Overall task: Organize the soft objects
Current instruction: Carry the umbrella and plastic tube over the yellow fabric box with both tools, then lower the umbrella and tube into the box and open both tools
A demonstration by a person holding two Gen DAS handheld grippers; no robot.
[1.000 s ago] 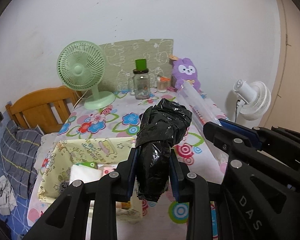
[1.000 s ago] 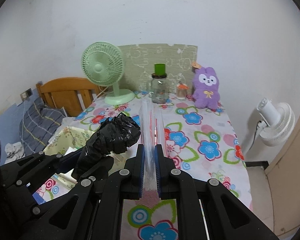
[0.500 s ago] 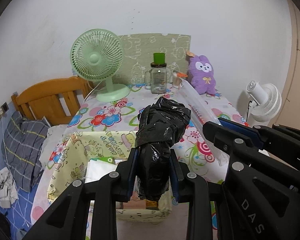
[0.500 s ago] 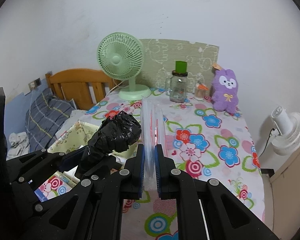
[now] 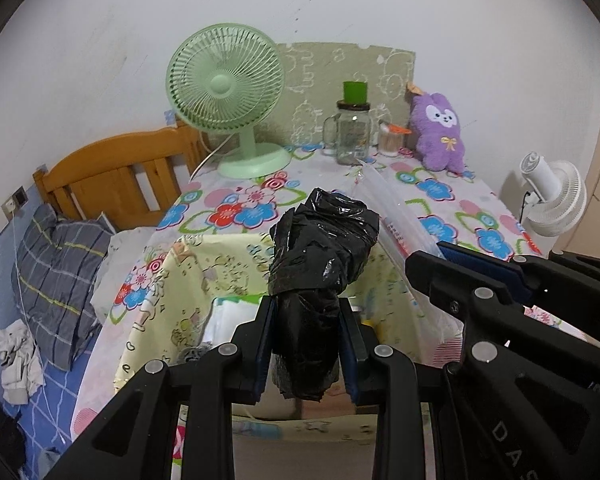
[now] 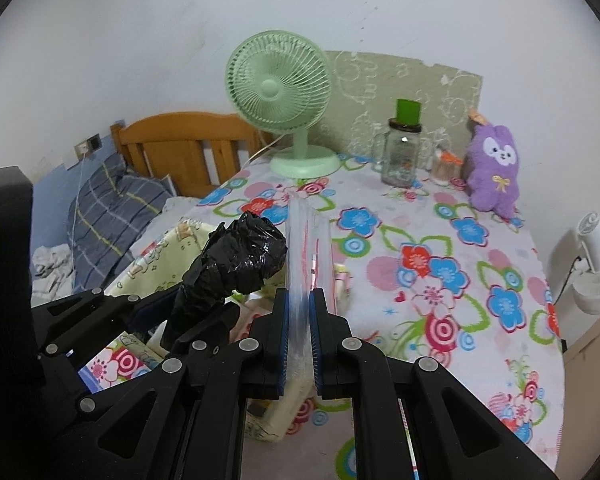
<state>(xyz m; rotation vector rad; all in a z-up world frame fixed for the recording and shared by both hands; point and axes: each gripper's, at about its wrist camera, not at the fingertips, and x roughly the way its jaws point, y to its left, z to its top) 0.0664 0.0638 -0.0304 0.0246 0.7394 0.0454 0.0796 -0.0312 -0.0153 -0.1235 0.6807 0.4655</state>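
From the left wrist view, the left gripper (image 5: 306,344) has its jaws clamped on a crumpled black plastic bag bundle (image 5: 322,256). The bundle's long axis runs along the fingers, its bulky end sticking out toward twelve o'clock beyond the tips. Directly beneath and behind it sits the pale yellow fabric storage box with cartoon print (image 5: 188,280), open at the top, with white folded items inside, on the near left part of the flower-patterned tablecloth (image 5: 440,200). The right gripper (image 5: 452,258) enters at three o'clock, pinching a clear plastic zip bag (image 5: 384,208) that slants up toward twelve.

From the right wrist view, the right gripper (image 6: 299,320) is closed on the clear plastic zip bag (image 6: 308,240), held edge-on, its long axis pointing straight ahead to twelve o'clock. The black plastic bag bundle (image 6: 240,264) stands at ten o'clock of these jaws, just beside the zip bag, and I cannot tell whether they touch. The left gripper (image 6: 188,316) holds it from nine o'clock. The yellow fabric storage box (image 6: 156,264) lies below and to the left, under the bundle more than under the zip bag.

My guess is the left hand is nearer the box opening, so the bundle needs mostly a downward move; the zip bag would have to shift toward nine o'clock first.
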